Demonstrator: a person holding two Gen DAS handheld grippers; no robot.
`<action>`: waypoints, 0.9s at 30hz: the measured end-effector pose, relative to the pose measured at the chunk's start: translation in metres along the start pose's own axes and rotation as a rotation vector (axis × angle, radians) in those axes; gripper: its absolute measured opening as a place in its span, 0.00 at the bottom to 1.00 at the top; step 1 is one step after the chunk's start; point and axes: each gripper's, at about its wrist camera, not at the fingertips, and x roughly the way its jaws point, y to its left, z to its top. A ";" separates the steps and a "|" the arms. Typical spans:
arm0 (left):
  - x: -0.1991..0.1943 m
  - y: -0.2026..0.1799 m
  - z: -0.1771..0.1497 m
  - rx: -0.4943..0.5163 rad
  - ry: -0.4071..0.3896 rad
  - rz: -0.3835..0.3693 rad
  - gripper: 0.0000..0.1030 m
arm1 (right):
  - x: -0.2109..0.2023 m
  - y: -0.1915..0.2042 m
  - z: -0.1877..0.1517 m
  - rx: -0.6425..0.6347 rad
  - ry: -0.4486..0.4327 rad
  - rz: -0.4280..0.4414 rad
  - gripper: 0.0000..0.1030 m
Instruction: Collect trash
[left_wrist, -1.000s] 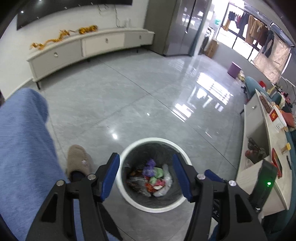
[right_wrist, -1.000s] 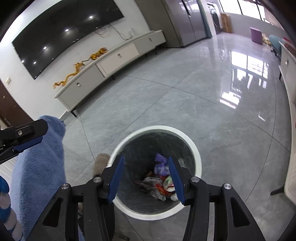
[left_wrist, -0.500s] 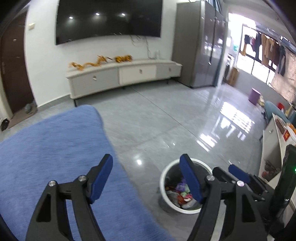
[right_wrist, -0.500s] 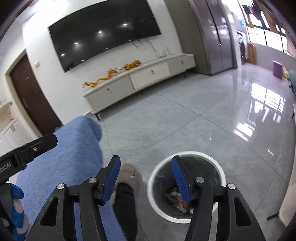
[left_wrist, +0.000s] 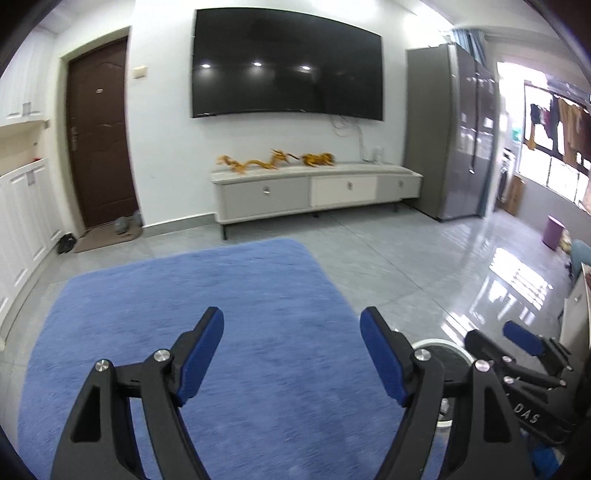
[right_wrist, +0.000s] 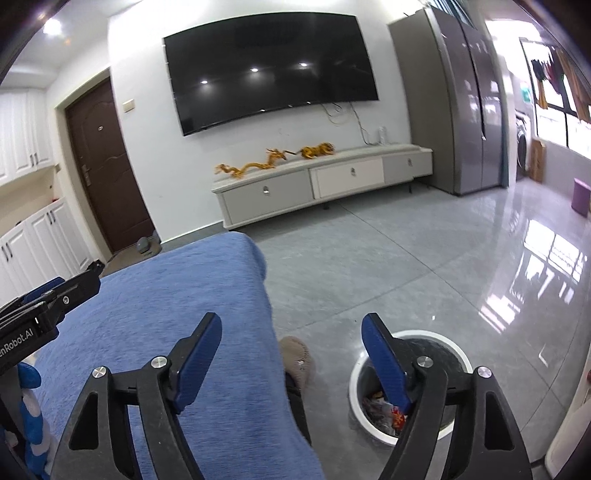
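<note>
A round white-rimmed trash bin (right_wrist: 439, 338) stands on the grey floor, with crumpled wrappers (right_wrist: 384, 408) inside. In the left wrist view only part of its rim (left_wrist: 441, 344) shows behind my fingers. My left gripper (left_wrist: 291, 354) is open and empty, raised over a blue surface (left_wrist: 221, 295). My right gripper (right_wrist: 291, 354) is open and empty, its right finger over the bin's left rim. The right gripper also shows at the lower right of the left wrist view (left_wrist: 524, 343); the left gripper shows at the left edge of the right wrist view (right_wrist: 48, 299).
A brown slipper (right_wrist: 297, 356) rests on the floor between the blue surface and the bin. A low TV cabinet (left_wrist: 314, 192) with gold dragon ornaments stands at the far wall under a large TV (left_wrist: 286, 64). A grey fridge (left_wrist: 450, 129) stands right, a brown door (left_wrist: 99, 136) left.
Both grippers have lifted and tilted up away from the bin, which has dropped to the lower right. The blue surface now fills the foreground. Both stayed open and empty.
</note>
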 end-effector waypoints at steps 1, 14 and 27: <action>-0.006 0.009 -0.001 -0.009 -0.013 0.021 0.73 | -0.002 0.007 0.000 -0.013 -0.007 0.002 0.77; -0.038 0.062 -0.014 -0.084 -0.059 0.157 0.75 | -0.016 0.063 -0.013 -0.144 -0.067 -0.042 1.00; -0.051 0.065 -0.021 -0.087 -0.107 0.202 0.90 | -0.020 0.051 -0.021 -0.103 -0.088 -0.095 1.00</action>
